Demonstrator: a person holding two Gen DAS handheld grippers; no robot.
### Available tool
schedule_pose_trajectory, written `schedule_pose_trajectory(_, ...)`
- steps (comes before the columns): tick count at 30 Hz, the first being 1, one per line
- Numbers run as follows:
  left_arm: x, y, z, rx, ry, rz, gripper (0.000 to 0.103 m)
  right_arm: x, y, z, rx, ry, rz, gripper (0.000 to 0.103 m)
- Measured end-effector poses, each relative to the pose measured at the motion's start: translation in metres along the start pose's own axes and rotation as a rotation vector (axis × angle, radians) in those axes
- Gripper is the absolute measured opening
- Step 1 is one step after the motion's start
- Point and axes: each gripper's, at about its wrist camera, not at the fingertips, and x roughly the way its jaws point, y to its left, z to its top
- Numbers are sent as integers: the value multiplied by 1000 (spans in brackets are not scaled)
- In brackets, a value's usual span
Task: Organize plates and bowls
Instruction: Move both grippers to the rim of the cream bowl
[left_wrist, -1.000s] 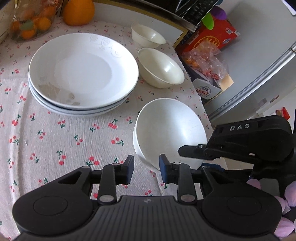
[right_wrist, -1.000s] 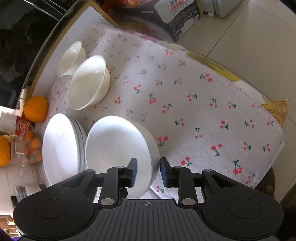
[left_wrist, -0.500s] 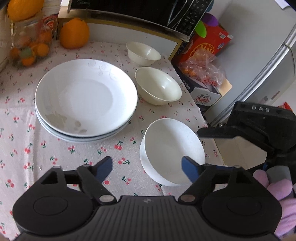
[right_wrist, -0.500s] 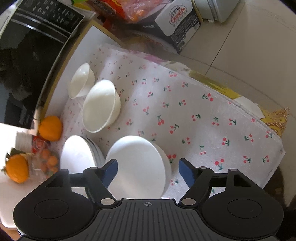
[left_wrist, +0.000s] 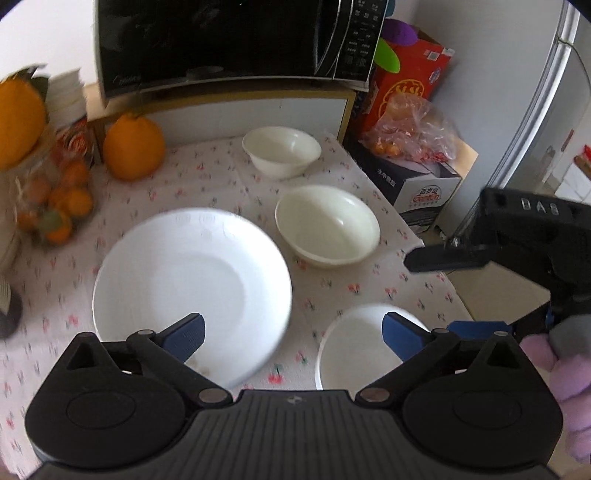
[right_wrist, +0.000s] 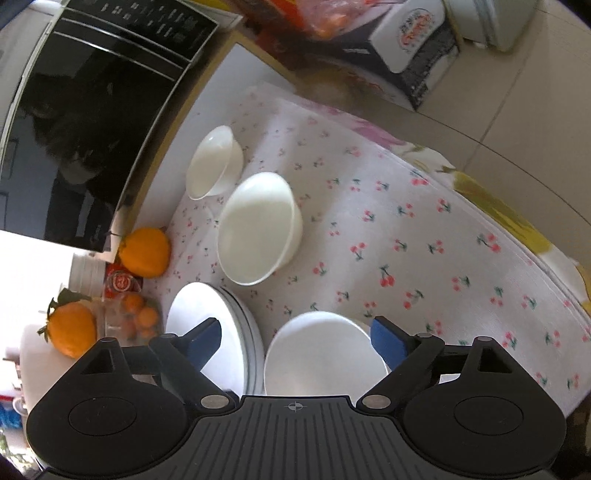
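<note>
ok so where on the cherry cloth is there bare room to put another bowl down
The widest bare stretch of cherry cloth runs beside the middle bowl and nearest bowl, out to the table edge. The microwave side is crowded: plate stack, small bowl and orange sit close together.

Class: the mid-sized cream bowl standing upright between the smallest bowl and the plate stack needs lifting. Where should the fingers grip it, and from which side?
Grip the mid-sized cream bowl at its thin rim, one finger inside and one outside. Come from above on its near side, probably: that side is unobstructed, and its sloped wall likely offers poor purchase.
</note>
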Motion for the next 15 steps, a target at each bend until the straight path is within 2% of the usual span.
schedule_pose_trajectory(8,22,13,31,8,-23,56,102,4,2,22,-21,-59,17,90)
schedule_pose_trajectory(12,36,15,47,44,-65,99,102,14,0,27,28,-48,82,90)
schedule_pose_trajectory(15,46,19,52,44,-101,84,102,27,-2,30,71,-28,118,90)
